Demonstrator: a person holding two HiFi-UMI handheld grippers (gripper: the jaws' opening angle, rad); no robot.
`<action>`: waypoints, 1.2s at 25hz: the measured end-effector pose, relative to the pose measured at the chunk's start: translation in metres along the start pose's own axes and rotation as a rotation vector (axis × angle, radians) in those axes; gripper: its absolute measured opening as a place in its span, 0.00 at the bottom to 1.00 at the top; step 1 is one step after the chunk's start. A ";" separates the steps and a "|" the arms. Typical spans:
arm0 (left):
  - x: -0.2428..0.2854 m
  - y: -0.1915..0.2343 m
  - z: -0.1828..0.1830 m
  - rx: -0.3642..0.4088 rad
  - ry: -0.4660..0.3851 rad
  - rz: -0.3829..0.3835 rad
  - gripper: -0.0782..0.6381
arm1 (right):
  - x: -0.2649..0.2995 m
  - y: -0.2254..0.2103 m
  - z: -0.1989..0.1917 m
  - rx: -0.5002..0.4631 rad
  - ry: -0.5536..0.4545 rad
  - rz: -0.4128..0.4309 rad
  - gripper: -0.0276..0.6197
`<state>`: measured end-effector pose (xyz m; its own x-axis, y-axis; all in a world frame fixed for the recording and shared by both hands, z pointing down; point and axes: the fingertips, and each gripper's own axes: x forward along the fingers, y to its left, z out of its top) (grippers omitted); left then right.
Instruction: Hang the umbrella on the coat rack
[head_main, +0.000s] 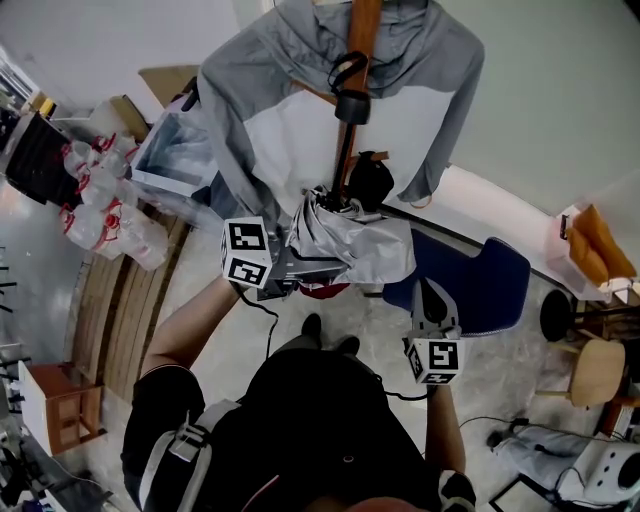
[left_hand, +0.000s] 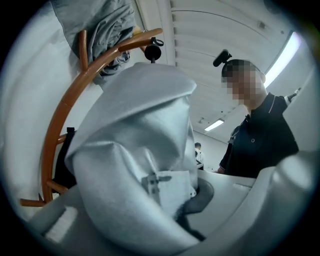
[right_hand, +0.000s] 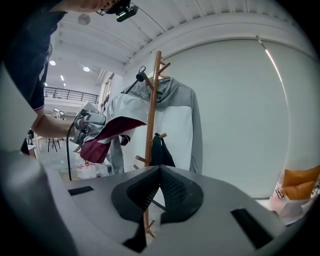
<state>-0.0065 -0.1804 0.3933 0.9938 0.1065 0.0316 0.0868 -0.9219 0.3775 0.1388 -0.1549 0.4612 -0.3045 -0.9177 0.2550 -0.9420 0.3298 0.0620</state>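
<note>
A: Is any lettering, number or brand to be read?
B: None is made out. Only black-and-white square markers are seen, on the left gripper's cube (head_main: 247, 252) and the right gripper's cube (head_main: 434, 360); no letters are carried by them.
A: And the mark on the white bag (right_hand: 295, 205)?
B: It is too small to be read.

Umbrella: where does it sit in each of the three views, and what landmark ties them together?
Head view: the umbrella is at the centre, just below the grey jacket.
Left gripper view: it fills the centre, clamped between the jaws.
Right gripper view: it is left of centre.
Shared landmark: the wooden coat rack.
</note>
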 end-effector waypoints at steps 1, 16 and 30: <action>0.002 -0.003 -0.001 0.001 0.003 -0.010 0.25 | 0.000 0.001 0.000 0.000 0.001 0.001 0.05; -0.008 0.027 -0.009 0.056 0.063 0.364 0.25 | -0.002 0.005 -0.003 0.002 0.002 0.012 0.05; -0.024 0.051 -0.013 0.047 0.066 0.579 0.25 | -0.004 0.006 -0.004 0.012 -0.008 0.028 0.05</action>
<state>-0.0266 -0.2246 0.4239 0.8742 -0.3979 0.2782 -0.4644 -0.8524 0.2403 0.1347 -0.1486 0.4640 -0.3319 -0.9100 0.2484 -0.9347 0.3527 0.0435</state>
